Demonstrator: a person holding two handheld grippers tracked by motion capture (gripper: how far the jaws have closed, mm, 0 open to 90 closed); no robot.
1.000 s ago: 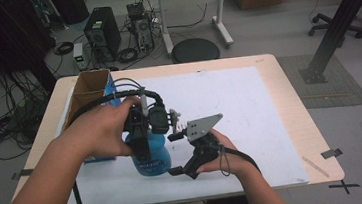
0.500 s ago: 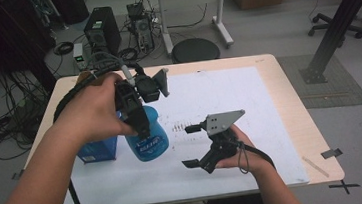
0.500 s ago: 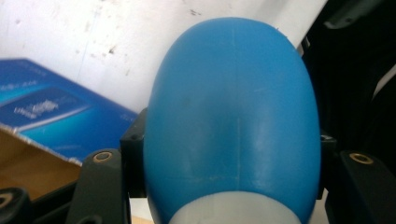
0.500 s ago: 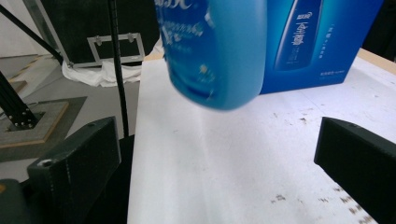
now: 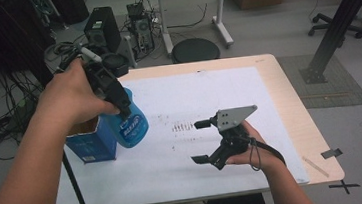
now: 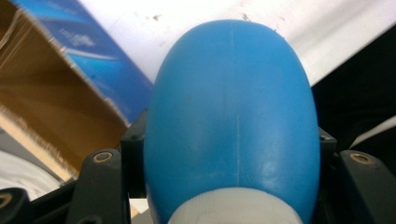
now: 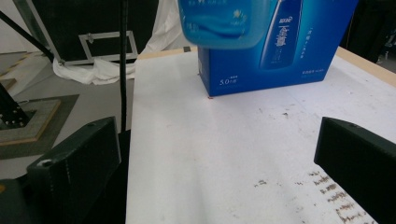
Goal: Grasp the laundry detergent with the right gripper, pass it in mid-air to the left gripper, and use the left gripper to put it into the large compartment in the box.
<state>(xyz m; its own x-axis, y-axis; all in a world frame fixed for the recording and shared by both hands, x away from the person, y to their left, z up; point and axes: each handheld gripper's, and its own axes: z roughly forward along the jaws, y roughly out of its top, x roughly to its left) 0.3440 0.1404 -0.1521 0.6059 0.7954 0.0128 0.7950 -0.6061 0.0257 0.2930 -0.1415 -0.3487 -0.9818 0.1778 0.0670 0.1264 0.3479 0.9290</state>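
Two tongs in play; left tongs [image 5: 118, 95] clamped on the neck of the blue bottle [image 5: 131, 123], which hangs tilted above the desk [image 5: 289, 101] just beside the open blue carton [image 5: 92, 143]; judged step: lowering the bottle into the carton, so square it upright over the opening first, as the carton's near wall stands in the way; dark smudges [image 5: 184, 127] mid-sheet; right tongs [image 5: 200, 141] open, empty, well clear.
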